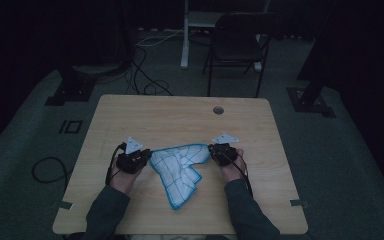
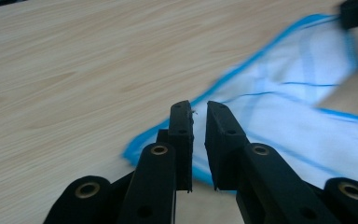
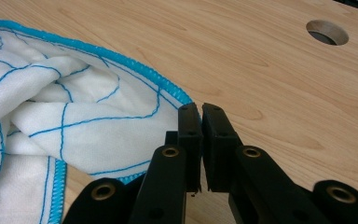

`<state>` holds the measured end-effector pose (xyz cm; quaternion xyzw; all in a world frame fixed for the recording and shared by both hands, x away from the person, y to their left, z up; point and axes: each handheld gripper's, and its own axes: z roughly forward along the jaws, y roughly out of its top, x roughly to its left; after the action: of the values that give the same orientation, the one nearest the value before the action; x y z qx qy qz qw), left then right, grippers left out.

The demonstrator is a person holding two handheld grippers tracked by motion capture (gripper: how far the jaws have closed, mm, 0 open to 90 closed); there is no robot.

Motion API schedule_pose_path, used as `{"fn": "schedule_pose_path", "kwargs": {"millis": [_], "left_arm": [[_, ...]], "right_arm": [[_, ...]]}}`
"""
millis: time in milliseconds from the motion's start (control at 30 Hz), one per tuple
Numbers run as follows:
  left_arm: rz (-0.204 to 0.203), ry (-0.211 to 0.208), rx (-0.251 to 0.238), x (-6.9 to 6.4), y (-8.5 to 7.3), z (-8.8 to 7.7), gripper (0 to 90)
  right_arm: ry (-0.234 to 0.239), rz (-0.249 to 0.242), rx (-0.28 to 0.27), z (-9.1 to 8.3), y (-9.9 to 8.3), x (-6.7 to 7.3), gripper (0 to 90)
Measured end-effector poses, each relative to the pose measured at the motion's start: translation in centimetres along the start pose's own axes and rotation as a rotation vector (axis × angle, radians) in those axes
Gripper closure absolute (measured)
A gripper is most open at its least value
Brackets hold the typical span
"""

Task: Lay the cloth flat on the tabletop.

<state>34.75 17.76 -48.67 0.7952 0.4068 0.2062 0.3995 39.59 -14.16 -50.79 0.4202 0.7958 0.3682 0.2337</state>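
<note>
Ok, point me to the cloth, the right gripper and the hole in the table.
cloth (image 1: pixel 177 170), high view, on its white middle.
right gripper (image 3: pixel 201 108), right gripper view, between its fingertips.
hole (image 1: pixel 218 110), high view, on its round opening in the table's far side.

This looks like a lab or studio set up for recording rather than a home. A bare wooden bench (image 1: pixel 180 115) with a round cable hole (image 1: pixel 218 110) stands on grey carpet (image 1: pixel 30 150) in a dim room hung with dark curtains (image 1: pixel 40 35). Loose cables (image 1: pixel 145 75) trail over the floor, black stand bases (image 1: pixel 70 90) flank the bench, and a folding chair (image 1: pixel 237 45) waits behind it.
</note>
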Motion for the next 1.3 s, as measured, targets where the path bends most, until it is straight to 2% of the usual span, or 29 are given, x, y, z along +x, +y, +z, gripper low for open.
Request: {"fn": "schedule_pose_path", "kwargs": {"millis": [67, 267, 533, 767, 900, 1000, 1167, 1300], "left_arm": [[0.046, -0.039, 0.015, -1.5, 0.0, 0.2, 80.8], [0.110, -0.121, 0.087, -4.6, -1.3, 1.8, 83.9], [0.107, -0.152, 0.148, -6.1, -3.1, 3.1, 89.5], [0.088, -0.161, 0.153, -5.9, -3.8, 3.4, 90.0], [0.092, -0.158, 0.157, -5.7, -3.8, 3.3, 90.0], [0.089, -0.151, 0.154, -5.5, -4.0, 3.2, 90.0], [0.071, -0.123, 0.158, -4.3, -4.2, 2.7, 90.0], [0.079, -0.098, 0.164, -3.6, -4.3, 2.5, 90.0]], "right_arm": [[0.000, -0.001, -0.002, 0.0, 0.0, 0.0, 87.4], [-0.008, 0.001, 0.010, 0.0, 0.0, -0.1, 87.4], [-0.015, 0.005, 0.011, -0.1, 0.0, -0.6, 87.4], [-0.017, -0.002, 0.003, -0.3, 0.5, -0.6, 87.3], [-0.019, -0.004, 0.001, -0.3, 0.6, -0.7, 87.4], [-0.021, -0.004, 0.007, -0.3, 0.6, -0.9, 87.3], [-0.028, -0.005, 0.013, -0.4, 0.4, -1.3, 87.3], [-0.033, 0.002, 0.013, -0.5, 0.5, -1.7, 87.3]]}}
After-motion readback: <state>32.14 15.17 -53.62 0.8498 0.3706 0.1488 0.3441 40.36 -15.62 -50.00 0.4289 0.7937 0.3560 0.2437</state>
